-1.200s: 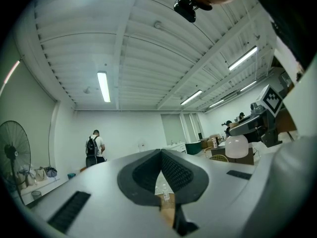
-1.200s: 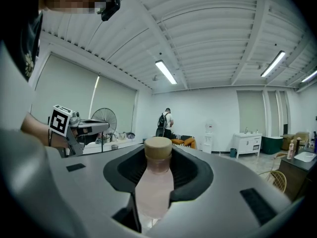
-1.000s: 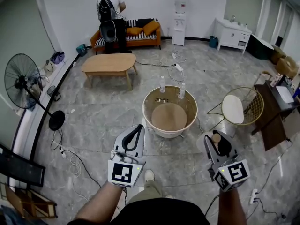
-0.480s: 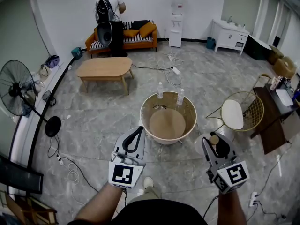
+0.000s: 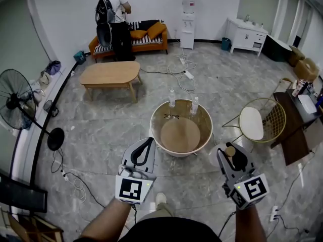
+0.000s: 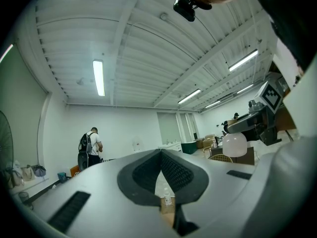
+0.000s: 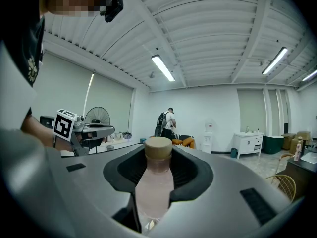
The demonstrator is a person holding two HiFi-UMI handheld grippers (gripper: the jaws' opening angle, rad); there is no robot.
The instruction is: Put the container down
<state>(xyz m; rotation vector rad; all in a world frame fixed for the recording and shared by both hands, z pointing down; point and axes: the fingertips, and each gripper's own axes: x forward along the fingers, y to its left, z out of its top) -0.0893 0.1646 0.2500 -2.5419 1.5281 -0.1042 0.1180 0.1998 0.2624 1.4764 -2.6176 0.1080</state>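
Container (image 7: 154,187) fast in right tongs (image 5: 233,154), open floor (image 5: 192,169) before table rim (image 5: 154,131); left tongs (image 5: 147,144) clenched empty.

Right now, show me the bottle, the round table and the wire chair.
bottle (image 7: 156,185), right gripper view, pale body.
round table (image 5: 180,134), head view, bare middle.
wire chair (image 5: 251,123), head view, white seat.

The container is a small bottle (image 7: 157,182) with a clear, faintly pink body and a round tan cap (image 7: 158,148) that looks like cork. It stands upright, cap uppermost, clamped by its body between the two dark jaw pads of the right hand-held gripper (image 5: 235,155), neck and cap rising above the pads. In the head view its cap (image 5: 231,149) shows from above, carried in the air over the grey marbled floor (image 5: 101,125).
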